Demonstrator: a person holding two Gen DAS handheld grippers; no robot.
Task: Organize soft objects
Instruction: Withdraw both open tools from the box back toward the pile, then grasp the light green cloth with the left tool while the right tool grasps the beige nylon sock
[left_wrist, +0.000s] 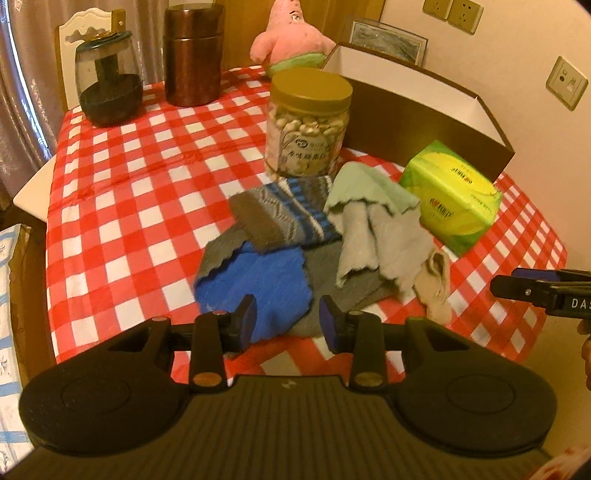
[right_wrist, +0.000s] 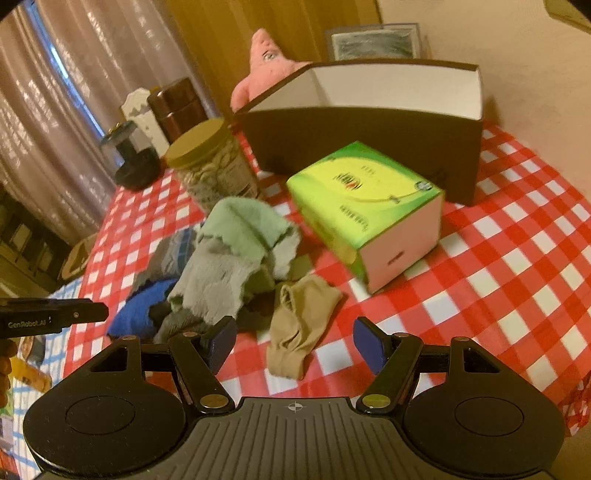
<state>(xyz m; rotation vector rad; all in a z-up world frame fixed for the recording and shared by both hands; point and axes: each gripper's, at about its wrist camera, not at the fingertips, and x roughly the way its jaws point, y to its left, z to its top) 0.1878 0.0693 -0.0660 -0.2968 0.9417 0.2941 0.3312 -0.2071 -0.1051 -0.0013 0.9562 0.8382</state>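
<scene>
- Table edge (left_wrist: 33, 199) shows pale at far left under the red-white checked tablecloth (left_wrist: 122, 206); cloth's left half is mostly bare, open room there.
- Dark glass jar (left_wrist: 107, 81) and brown cylindrical canister (left_wrist: 194, 55) stand at the back left, near the far edge.
- Left gripper (left_wrist: 288, 325) hangs above the near edge of the pile, jaws part-spread, nothing between the pads.
- Pile of soft cloths sits mid-table toward the near edge: blue cloth (left_wrist: 266, 295) on a grey cloth (left_wrist: 343, 280), striped knit sock (left_wrist: 288, 214) behind, crumpled pale green-grey towel (left_wrist: 373, 221) on top to the right.
- Nut jar (left_wrist: 308, 125) with gold lid stands just behind the pile.
- Pink plush starfish (left_wrist: 291, 40) sits at the far edge, behind the box corner.
- Beige sock (right_wrist: 299, 332) lies bunched at the pile's right side, just ahead of the right gripper (right_wrist: 295, 343); jaws wide apart, empty.
- Green tissue pack (right_wrist: 365, 214) lies near the pile, in front of the open brown box (right_wrist: 369, 133).
- Right of the pack the tablecloth is bare up to its edge.
</scene>
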